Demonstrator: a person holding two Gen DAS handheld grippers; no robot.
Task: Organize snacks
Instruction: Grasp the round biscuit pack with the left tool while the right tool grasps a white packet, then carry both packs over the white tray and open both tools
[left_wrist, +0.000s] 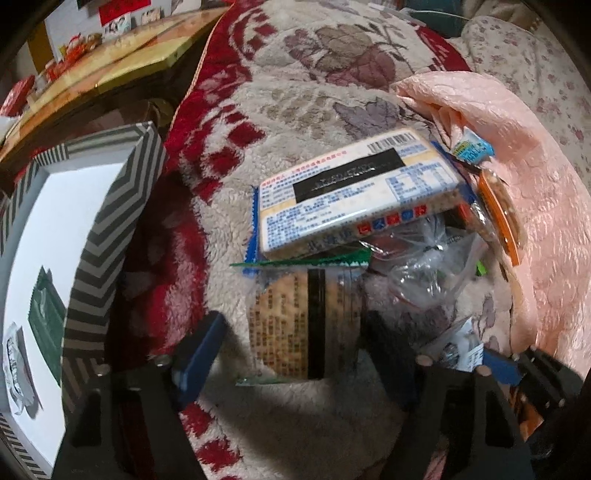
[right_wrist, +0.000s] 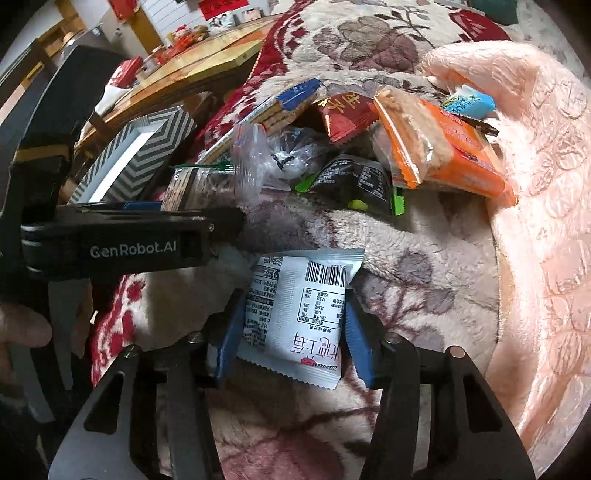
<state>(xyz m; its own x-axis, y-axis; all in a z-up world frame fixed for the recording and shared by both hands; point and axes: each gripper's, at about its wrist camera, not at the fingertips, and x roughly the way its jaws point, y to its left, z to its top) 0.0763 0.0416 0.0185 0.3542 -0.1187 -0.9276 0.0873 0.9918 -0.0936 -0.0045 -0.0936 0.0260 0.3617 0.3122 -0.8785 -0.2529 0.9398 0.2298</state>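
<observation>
A pile of snacks lies on a fleece blanket. In the left wrist view my left gripper (left_wrist: 295, 354) is open, its blue fingers on either side of a clear-wrapped cracker pack (left_wrist: 295, 325) with a green edge. Behind it lies a large white cracker box (left_wrist: 354, 195). In the right wrist view my right gripper (right_wrist: 291, 332) is shut on a white snack packet (right_wrist: 299, 314) with a barcode. Beyond it lie an orange pack (right_wrist: 443, 147), a black pouch (right_wrist: 354, 181), a red pack (right_wrist: 343, 110) and a clear bag (right_wrist: 258, 158).
A striped box with a white inside (left_wrist: 110, 221) stands to the left and holds two packets (left_wrist: 46, 317). The left gripper's black body (right_wrist: 129, 243) crosses the right wrist view. A pink quilt (right_wrist: 535, 221) rises on the right. A wooden table (left_wrist: 92, 70) stands behind.
</observation>
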